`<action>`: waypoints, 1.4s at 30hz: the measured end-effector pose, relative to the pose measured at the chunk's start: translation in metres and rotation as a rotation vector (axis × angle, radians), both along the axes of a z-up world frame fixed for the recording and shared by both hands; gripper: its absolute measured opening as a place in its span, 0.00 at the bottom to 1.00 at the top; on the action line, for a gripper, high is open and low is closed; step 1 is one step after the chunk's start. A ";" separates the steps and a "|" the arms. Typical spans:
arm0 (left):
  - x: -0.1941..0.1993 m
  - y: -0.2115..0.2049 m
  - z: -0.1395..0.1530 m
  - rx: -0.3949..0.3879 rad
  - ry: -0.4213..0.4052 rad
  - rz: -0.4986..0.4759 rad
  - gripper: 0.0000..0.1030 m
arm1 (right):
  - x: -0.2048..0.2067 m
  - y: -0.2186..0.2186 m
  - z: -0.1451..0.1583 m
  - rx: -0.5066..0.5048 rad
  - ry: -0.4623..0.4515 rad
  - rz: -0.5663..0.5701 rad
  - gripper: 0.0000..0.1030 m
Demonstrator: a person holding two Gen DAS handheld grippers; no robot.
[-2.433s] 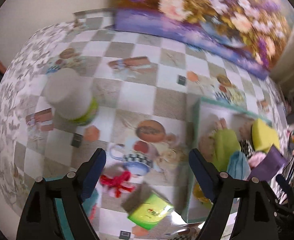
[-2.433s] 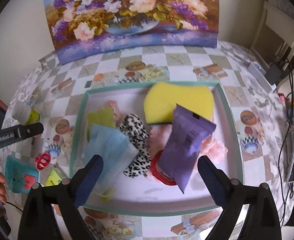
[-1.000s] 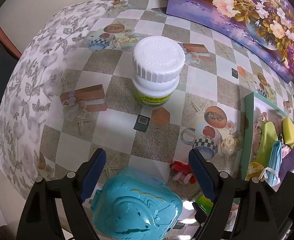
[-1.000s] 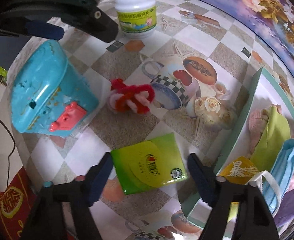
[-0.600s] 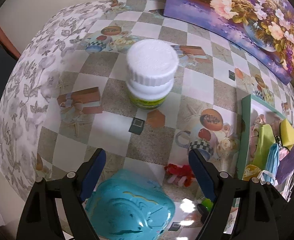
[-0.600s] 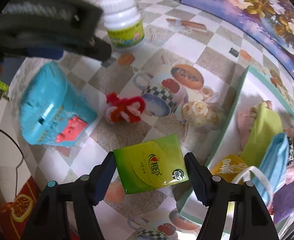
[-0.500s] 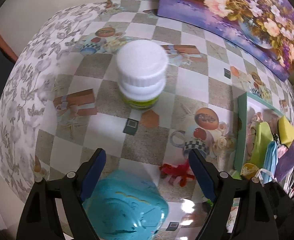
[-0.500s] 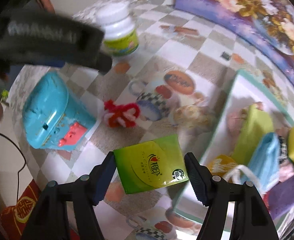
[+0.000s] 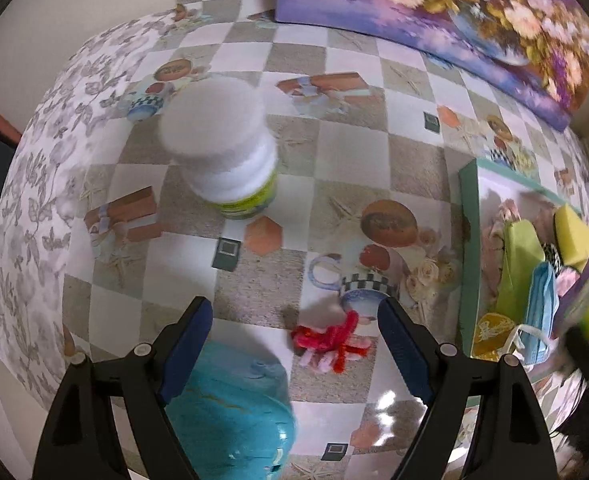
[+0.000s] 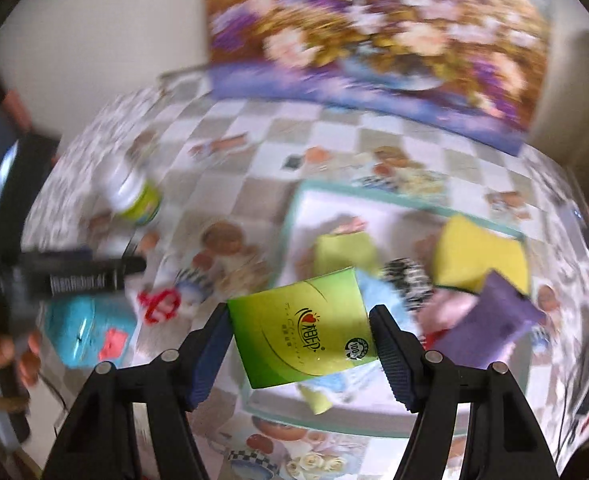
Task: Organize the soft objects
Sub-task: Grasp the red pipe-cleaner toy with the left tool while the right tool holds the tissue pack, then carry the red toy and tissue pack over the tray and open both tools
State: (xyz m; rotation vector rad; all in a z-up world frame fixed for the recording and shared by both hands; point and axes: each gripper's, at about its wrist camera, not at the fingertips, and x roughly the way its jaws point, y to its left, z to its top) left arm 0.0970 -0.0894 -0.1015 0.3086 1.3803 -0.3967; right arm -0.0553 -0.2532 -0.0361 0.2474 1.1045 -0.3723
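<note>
green tissue pack (image 10: 300, 326), soft and light, clamped at both side edges by right gripper (image 10: 299, 334) fingers, frame centre; left gripper (image 9: 294, 334) fingers apart, empty.

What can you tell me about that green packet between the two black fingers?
The green tissue packet is a flat, soft-looking rectangle in glossy lime-green wrap, with a red and white logo, small print and a round white seal near one corner. It sits tilted, clamped by its two side edges between the blue pads of the right gripper. It is lifted clear of the table, above the near edge of the teal-rimmed tray of soft things. Only the pads touch it.
</note>
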 end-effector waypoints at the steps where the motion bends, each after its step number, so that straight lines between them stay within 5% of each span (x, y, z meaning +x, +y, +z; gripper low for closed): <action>1: -0.003 -0.007 0.000 0.016 -0.005 -0.020 0.83 | -0.002 -0.004 0.003 -0.003 -0.012 -0.026 0.70; 7: -0.018 -0.039 -0.014 0.043 0.055 -0.162 0.83 | -0.011 -0.015 0.007 0.007 -0.036 -0.069 0.70; 12: -0.025 -0.053 -0.040 0.158 0.111 -0.252 0.82 | -0.015 -0.019 0.008 0.011 -0.049 -0.072 0.70; 20: -0.036 -0.070 -0.063 0.361 0.083 -0.388 0.67 | -0.019 -0.030 0.008 0.028 -0.063 -0.084 0.70; 25: -0.037 -0.069 -0.062 0.307 0.090 -0.363 0.48 | -0.022 -0.039 0.011 0.036 -0.075 -0.099 0.70; 33: -0.047 -0.050 -0.053 0.202 0.097 -0.296 0.48 | -0.031 -0.055 0.013 0.059 -0.093 -0.136 0.70; 42: -0.084 -0.050 0.005 -0.035 0.036 -0.229 0.48 | -0.049 -0.070 0.004 0.075 -0.071 -0.175 0.70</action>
